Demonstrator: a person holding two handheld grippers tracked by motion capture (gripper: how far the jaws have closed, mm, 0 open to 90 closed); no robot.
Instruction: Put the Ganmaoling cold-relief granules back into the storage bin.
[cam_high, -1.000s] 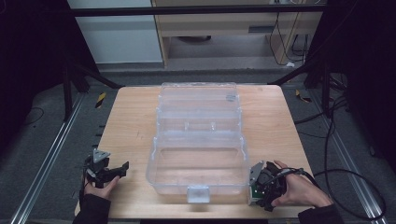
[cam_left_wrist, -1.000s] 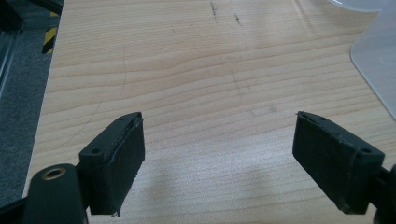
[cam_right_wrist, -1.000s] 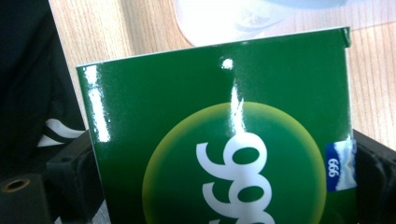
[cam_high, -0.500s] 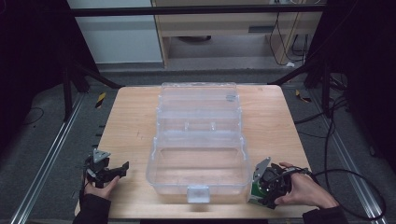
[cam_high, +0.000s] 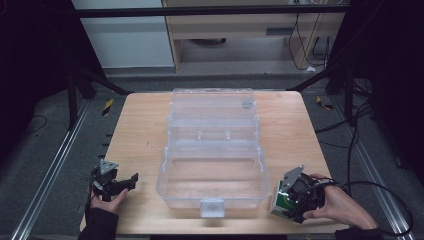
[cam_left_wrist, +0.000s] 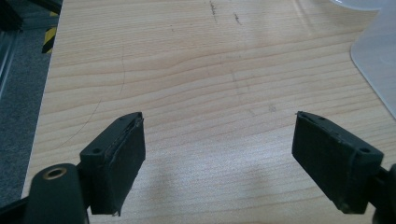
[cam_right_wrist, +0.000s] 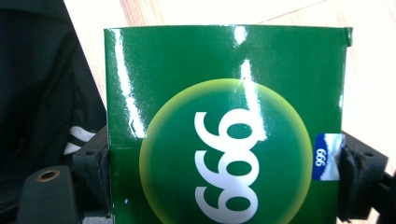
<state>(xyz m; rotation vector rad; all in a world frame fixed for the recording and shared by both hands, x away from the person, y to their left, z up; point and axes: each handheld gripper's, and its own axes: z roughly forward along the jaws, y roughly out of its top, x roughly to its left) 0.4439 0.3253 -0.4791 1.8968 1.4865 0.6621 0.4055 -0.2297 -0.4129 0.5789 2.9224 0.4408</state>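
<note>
At the table's (cam_high: 145, 130) near-left corner, the left gripper (cam_high: 131, 178) is resting with its jaws spread wide over bare wood, pinching nothing. In the middle, the clear plastic box (cam_high: 212, 150) is lying open. At the near-right corner, the right gripper (cam_high: 280, 199) is pinching a green carton (cam_right_wrist: 224, 121) by its two sides. The box's open tray is sitting just left of this carton, so the right hand is much the nearer one for dropping it in.
</note>
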